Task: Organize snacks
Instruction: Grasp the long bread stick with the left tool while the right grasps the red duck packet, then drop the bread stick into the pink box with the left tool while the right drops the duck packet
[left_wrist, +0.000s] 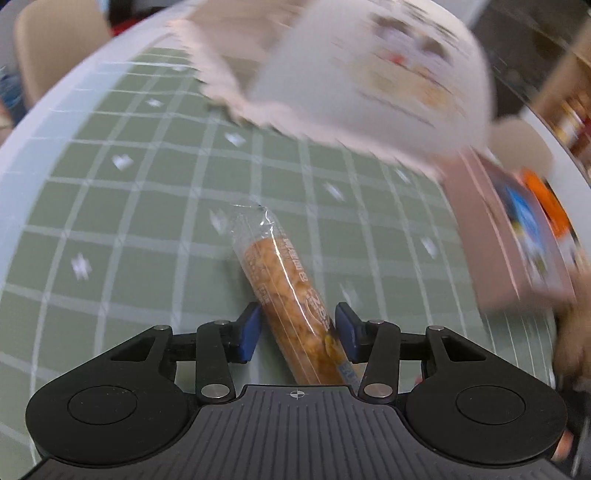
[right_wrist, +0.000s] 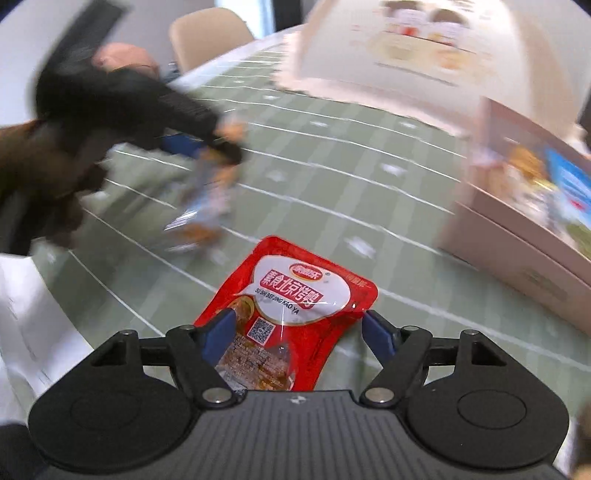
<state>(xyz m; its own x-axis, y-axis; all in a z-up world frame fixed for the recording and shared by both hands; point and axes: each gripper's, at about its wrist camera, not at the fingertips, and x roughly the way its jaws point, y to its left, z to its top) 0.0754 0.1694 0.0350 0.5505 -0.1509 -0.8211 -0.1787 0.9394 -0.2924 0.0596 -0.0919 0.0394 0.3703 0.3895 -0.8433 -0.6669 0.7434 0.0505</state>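
In the left wrist view a clear-wrapped tube of orange-brown snacks (left_wrist: 291, 295) runs between my left gripper's (left_wrist: 299, 328) blue pads (left_wrist: 251, 332); the pads press its sides and it is held above the green checked tablecloth (left_wrist: 129, 221). In the right wrist view a red pouch with a white label (right_wrist: 295, 306) sits between my right gripper's (right_wrist: 301, 328) blue pads (right_wrist: 221, 332). The left pad touches it; the right pad stands slightly off its edge. The left gripper with its tube (right_wrist: 199, 206) shows blurred at left in the right wrist view.
An open pink box (right_wrist: 517, 236) holding colourful snack packets stands at the right, its raised lid (right_wrist: 424, 48) printed with cartoon figures. It also shows in the left wrist view (left_wrist: 491, 236). Beige chairs (right_wrist: 210, 33) stand beyond the table. Both views are motion-blurred.
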